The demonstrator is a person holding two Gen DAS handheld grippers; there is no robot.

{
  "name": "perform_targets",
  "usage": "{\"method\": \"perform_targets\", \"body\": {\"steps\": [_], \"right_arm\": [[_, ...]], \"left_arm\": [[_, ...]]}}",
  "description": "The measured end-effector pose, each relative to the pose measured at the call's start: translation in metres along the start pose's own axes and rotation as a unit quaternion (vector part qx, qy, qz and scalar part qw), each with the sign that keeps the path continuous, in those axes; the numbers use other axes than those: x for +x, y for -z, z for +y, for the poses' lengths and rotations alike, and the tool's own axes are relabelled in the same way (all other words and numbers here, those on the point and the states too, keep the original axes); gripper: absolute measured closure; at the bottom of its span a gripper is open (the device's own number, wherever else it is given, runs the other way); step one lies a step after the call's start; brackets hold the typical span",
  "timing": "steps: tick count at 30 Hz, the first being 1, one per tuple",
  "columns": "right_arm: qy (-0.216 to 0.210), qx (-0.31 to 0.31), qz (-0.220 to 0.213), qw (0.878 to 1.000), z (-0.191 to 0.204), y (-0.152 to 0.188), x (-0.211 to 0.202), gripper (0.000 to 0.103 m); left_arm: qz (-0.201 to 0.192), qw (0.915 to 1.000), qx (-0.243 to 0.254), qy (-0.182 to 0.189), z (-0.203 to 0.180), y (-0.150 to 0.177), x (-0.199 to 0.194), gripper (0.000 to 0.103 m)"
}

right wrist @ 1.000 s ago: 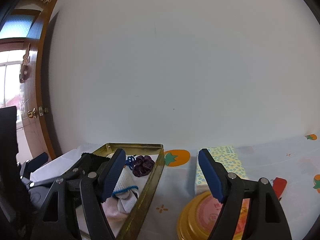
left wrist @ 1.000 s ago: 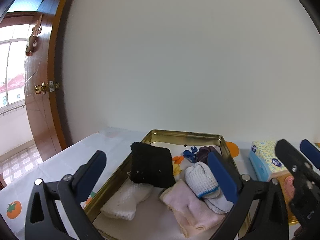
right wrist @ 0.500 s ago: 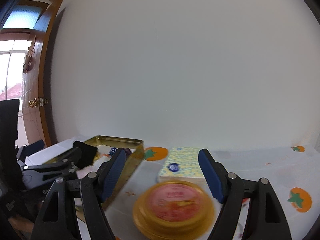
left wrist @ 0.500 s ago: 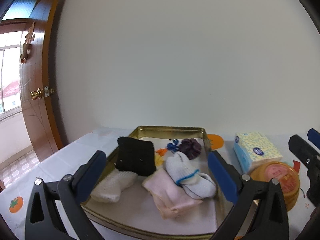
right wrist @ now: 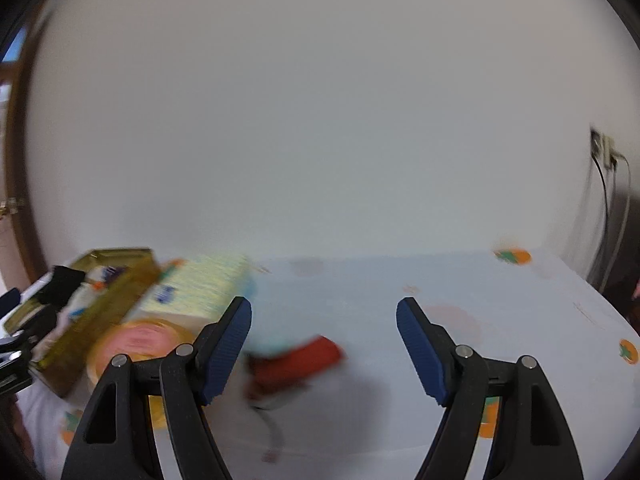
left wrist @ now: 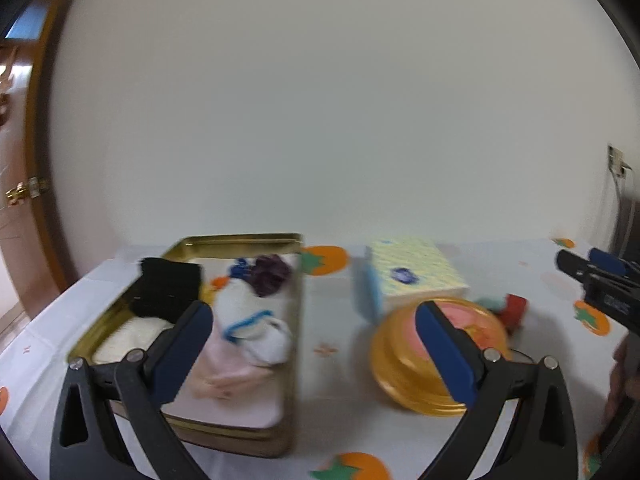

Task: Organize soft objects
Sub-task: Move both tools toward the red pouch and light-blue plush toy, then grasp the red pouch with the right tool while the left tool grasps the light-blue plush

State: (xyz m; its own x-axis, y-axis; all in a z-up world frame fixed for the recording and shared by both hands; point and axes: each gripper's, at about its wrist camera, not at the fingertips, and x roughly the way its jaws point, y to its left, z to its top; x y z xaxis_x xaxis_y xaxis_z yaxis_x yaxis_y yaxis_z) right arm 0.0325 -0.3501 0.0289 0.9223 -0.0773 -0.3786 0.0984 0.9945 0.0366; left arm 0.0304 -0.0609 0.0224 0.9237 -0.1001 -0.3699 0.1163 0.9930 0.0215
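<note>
Right gripper [right wrist: 324, 350] spread wide with nothing in it, left gripper [left wrist: 308, 354] likewise spread and empty. Red cloth item [right wrist: 298, 362] lies loose on the table just ahead of the right fingers, blurred; looks light and floppy, so I'd pinch a bunched fold mid-body, not an edge. Farther off: round yellow tin [left wrist: 424, 364], tissue box [left wrist: 412, 276], gold tray [left wrist: 294, 360] holding socks [left wrist: 256, 332].

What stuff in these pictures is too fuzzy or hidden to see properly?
- Red object, right wrist view: motion blur smears it; what it is stays unclear.
- Round yellow tin, left wrist view: the left gripper's finger covers part of the lid; its picture is blurred.
- Tissue box, right wrist view: print unreadable from blur.
- Gold tray, right wrist view: contents small, smeared.
</note>
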Motion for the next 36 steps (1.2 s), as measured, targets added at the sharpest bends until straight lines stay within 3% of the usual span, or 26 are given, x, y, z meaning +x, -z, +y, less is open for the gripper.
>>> {"method": "perform_targets", "body": {"steps": [4,8,18,24,26,32,35,36], "right_arm": [[-0.030,0.026,0.080,0.996,-0.027,0.003,0.028,0.026],[-0.092,-0.022,0.158,0.983,-0.021,0.009,0.053,0.026],[-0.144,-0.141,0.221,0.954,0.025,0.015,0.102,0.026],[-0.129,-0.157,0.237,0.950,0.021,0.015,0.113,0.021],[-0.132,-0.145,0.232,0.953,0.016,0.013,0.112,0.029],[-0.161,-0.127,0.231,0.951,-0.002,0.012,0.101,0.039],[-0.168,-0.112,0.231,0.952,-0.016,0.011,0.096,0.056],[-0.164,-0.110,0.228,0.954,-0.021,0.010,0.096,0.070]], "left_arm": [[-0.003,0.9996,0.016,0.021,-0.021,0.000,-0.002,0.000],[-0.005,0.9989,0.034,0.032,-0.033,-0.001,-0.002,0.000],[0.011,0.9987,0.029,0.040,-0.036,0.000,0.004,0.000],[0.020,0.9985,0.028,0.043,-0.036,0.001,0.009,0.000],[0.021,0.9984,0.030,0.042,-0.037,0.001,0.010,0.000],[0.012,0.9983,0.036,0.045,-0.040,0.001,0.006,0.000],[0.008,0.9984,0.033,0.044,-0.039,0.001,0.004,0.000],[0.007,0.9985,0.031,0.045,-0.038,0.001,0.003,0.000]]}}
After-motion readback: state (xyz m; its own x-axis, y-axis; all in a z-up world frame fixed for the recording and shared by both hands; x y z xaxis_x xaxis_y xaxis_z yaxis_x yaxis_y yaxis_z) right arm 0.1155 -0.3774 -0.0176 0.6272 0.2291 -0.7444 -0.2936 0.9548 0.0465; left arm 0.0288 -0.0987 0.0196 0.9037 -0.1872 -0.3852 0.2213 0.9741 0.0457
